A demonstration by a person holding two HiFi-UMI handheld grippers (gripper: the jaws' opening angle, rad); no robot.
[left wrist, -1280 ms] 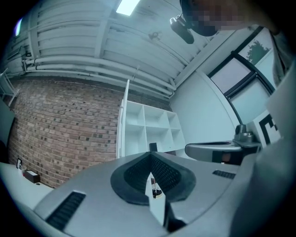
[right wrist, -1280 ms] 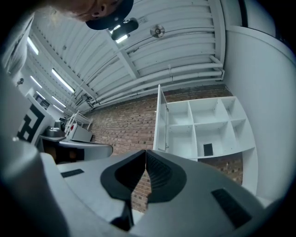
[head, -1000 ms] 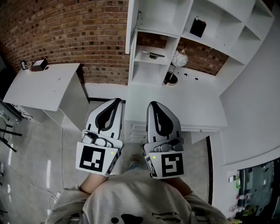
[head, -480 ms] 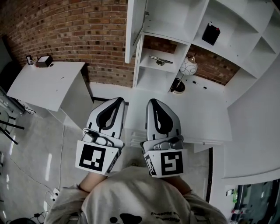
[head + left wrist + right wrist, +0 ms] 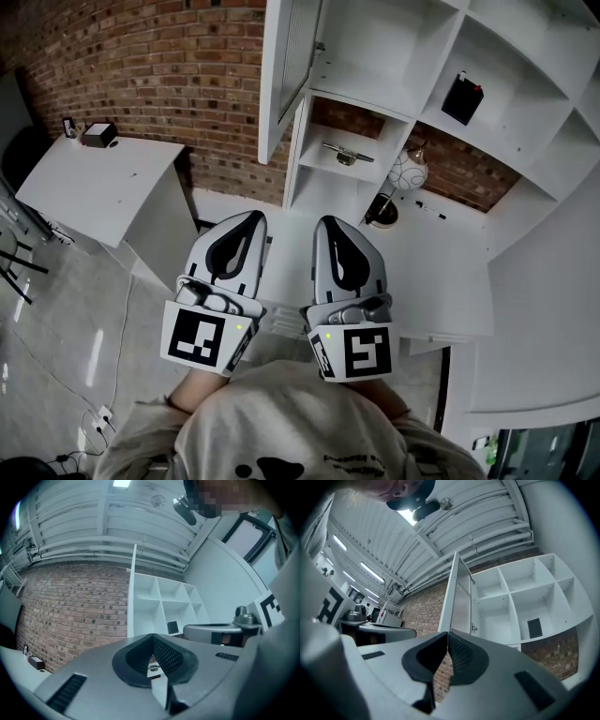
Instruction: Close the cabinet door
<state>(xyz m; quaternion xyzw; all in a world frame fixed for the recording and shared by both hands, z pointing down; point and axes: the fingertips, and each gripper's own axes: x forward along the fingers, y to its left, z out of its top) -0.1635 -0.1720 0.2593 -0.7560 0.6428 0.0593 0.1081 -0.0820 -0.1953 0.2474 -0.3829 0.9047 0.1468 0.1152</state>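
A: Upper left, head view: white side table (image 5: 94, 192) w/ small black box (image 5: 97, 134) at its far corner, brick wall (image 5: 159, 66) behind. Next?
B: Lower centre-left: left gripper (image 5: 251, 217), jaws together, nothing btwn.
A: Right gripper (image 5: 329, 222) just beside it?
B: Yep, to its right. Jaws closed too, empty. Both point up-frame twd the cabinet, well apart from it.
A: Task obj?
B: Cabinet door (image 5: 281, 80), top centre, swung open, nearly edge-on to cam, on the left side of the white cabinet (image 5: 375, 66). Neither gripper touches it.
A: Right of that?
B: Open cubbies. Black item (image 5: 462, 98) in one at upper right, round white ornament (image 5: 408, 169) in the niche below, white desk (image 5: 431, 272) under it.
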